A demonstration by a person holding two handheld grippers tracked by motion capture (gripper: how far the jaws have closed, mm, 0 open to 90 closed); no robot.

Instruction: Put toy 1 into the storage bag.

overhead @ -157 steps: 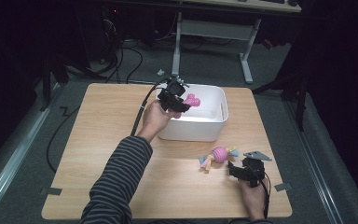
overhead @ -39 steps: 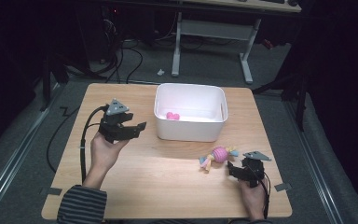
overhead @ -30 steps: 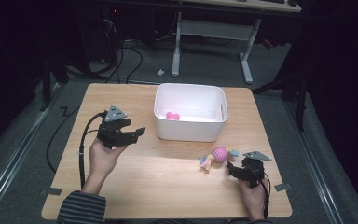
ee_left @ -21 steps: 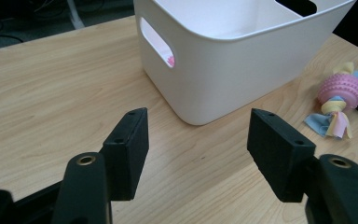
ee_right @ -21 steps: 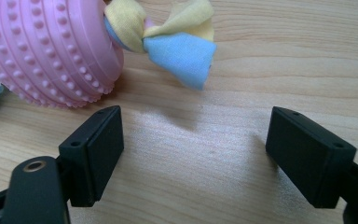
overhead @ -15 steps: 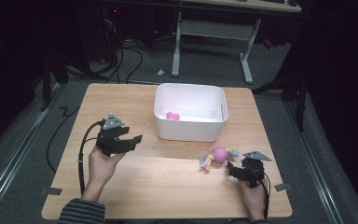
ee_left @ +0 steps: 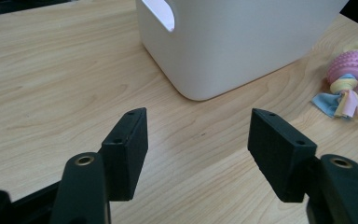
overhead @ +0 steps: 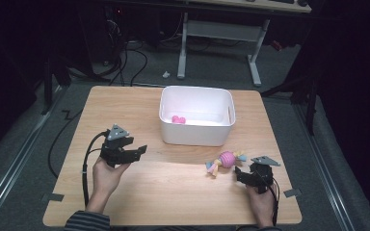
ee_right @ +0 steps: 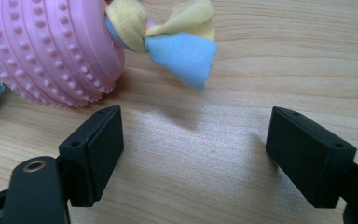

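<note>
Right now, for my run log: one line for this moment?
left tool: open, empty | right tool: open beside pink ball toy | white bin: holds pink item

Wooden table [overhead: 173,187]: white bin [overhead: 196,137] near centre-back, pink knobbed toy [overhead: 226,160] with cloth ties front-right.

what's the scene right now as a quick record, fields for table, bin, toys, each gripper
table: light wooden table, held grippers on it
bin: white plastic bin at the far middle, cut-out handle in its end wall
toy in bin: small pink toy on the bin floor
toy on table: pink knobbly ball with cloth tails, in front of the bin, apart from it
left gripper: left gripper open, empty, aimed at the bin's corner
right gripper: right gripper open, empty, just short of the ball
</note>
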